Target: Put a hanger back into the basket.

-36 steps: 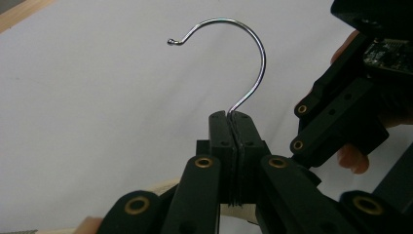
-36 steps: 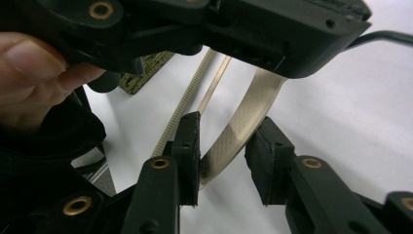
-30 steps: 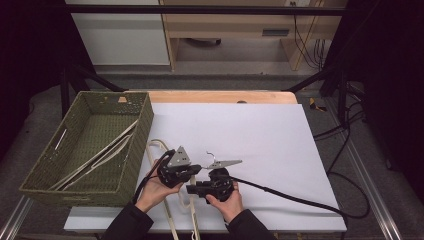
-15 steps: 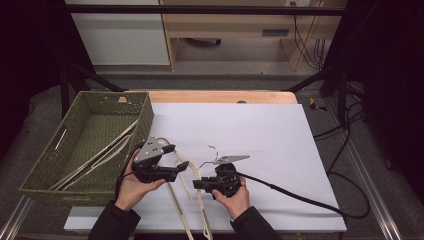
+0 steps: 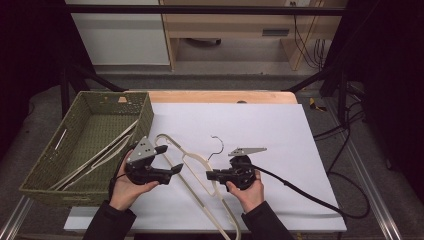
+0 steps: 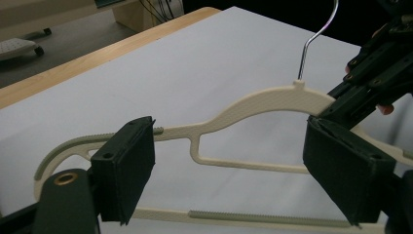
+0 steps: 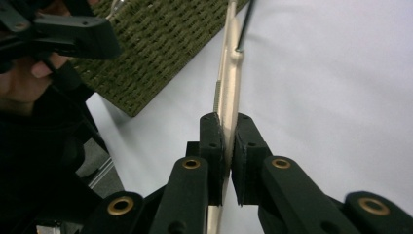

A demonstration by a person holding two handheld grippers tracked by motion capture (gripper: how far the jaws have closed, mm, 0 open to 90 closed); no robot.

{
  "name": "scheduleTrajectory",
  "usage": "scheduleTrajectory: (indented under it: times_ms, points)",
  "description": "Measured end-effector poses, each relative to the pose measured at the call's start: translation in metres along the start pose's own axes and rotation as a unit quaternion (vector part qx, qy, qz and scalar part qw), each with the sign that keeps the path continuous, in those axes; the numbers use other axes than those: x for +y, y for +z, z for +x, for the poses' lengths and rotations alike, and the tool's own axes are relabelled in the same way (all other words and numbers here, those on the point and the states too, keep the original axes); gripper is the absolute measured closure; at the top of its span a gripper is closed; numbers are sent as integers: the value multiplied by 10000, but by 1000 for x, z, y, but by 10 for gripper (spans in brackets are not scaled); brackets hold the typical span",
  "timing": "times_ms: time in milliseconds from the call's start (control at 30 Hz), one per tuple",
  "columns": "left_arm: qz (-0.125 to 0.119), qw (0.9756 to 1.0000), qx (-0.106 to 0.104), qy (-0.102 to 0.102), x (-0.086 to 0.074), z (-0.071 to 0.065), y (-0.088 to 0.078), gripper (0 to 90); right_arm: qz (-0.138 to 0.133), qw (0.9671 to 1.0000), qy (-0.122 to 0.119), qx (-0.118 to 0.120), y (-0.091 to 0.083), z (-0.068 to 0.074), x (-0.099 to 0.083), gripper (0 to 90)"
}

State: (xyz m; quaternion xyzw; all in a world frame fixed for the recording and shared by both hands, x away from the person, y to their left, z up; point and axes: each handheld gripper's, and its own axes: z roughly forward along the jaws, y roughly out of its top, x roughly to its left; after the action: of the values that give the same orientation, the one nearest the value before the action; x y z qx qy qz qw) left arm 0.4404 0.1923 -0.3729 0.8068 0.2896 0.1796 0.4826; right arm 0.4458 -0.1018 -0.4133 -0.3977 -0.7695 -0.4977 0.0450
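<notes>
Hanger handed from the left gripper to the right, beside a woven basket.

The white table point(image 5: 260, 125) carries the green basket point(image 5: 47, 175) at its left edge, hangers already inside; its near wall stands between the grippers and that pile. The cream hanger point(image 5: 197, 162) is pinched near its neck by the right gripper point(image 5: 212, 175), jaws pressed together on it. The left gripper point(image 5: 172, 161), jaws having just been opening, stands spread, with the hanger's arm point(image 6: 253, 105) beyond its pads, untouched.

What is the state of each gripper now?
Left gripper: open, jaws just opened.
Right gripper: closed on the cream plastic coat hanger.
</notes>
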Motion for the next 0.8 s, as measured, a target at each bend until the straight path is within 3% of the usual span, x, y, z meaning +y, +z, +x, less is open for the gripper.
scheduleTrajectory:
  times_ms: [67, 200, 233, 300, 500, 567, 633, 800]
  points:
    - [1, 10000, -8, 13, 0, 0, 0, 195, 6, 10000, 5, 28, -2, 0, 1, 857]
    - [34, 9999, -111, 62, 2, -3, -1, 196, 32, 9990, -398, 190, -18, 3, 6, 865]
    - [34, 9999, -111, 62, 2, -3, -1, 196, 32, 9990, -398, 190, -18, 3, 6, 865]
    - [82, 9997, -197, 132, 3, -6, 1, 198, 75, 9973, -688, 244, -25, 4, 8, 866]
    - [249, 9985, -399, 289, 3, -14, 8, 222, 234, 9935, -1015, 460, -28, 8, 8, 865]
    - [438, 9966, -564, 423, 2, -18, 14, 252, 347, 9905, -1218, 540, -28, 12, 7, 865]
    - [457, 9962, -587, 450, 1, -19, 16, 288, 406, 9884, -1337, 591, -27, 14, 7, 865]
    - [647, 9921, -854, 653, 0, -26, 24, 377, 550, 9852, -1475, 685, -23, 19, 6, 865]
